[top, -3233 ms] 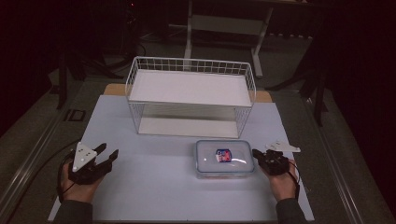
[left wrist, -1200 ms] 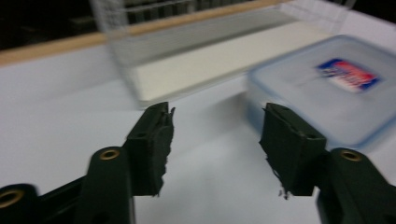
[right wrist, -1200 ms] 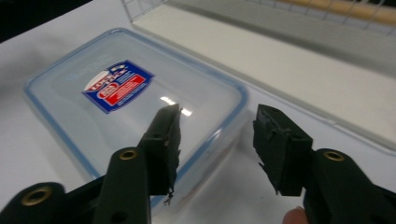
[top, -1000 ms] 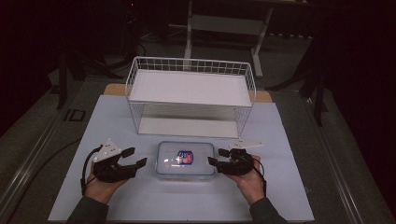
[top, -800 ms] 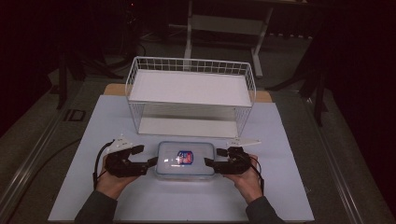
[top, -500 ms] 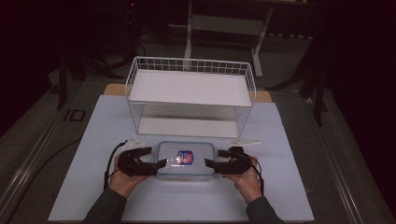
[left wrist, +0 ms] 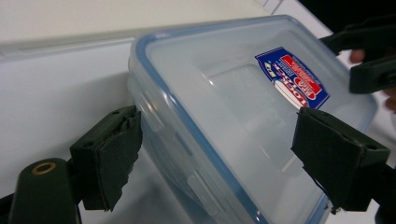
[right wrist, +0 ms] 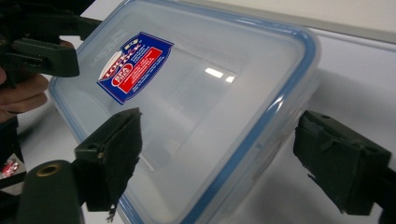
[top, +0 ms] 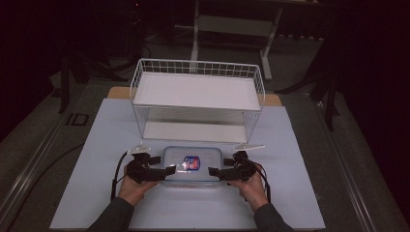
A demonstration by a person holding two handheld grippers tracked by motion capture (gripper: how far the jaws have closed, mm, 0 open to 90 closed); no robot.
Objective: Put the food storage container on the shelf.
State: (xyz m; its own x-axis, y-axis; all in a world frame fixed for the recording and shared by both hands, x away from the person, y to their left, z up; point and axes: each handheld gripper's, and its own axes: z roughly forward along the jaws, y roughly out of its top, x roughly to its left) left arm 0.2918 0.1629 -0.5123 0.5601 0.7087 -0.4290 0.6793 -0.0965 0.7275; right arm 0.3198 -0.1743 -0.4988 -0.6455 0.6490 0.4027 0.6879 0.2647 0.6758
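Two hand-held grippers (top: 167, 171) (top: 212, 171) open, clear lidded box (top: 192, 165) between them, one at each end

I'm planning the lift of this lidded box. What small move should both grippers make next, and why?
Probably close both. The left gripper and right gripper, their jaws having just been opening, now straddle opposite ends of the clear plastic box with the blue-rimmed lid, but the fingers stand clear of it.

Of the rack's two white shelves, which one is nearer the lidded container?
The lower shelf; the container sits just in front of it, while the upper shelf stands higher and further back.
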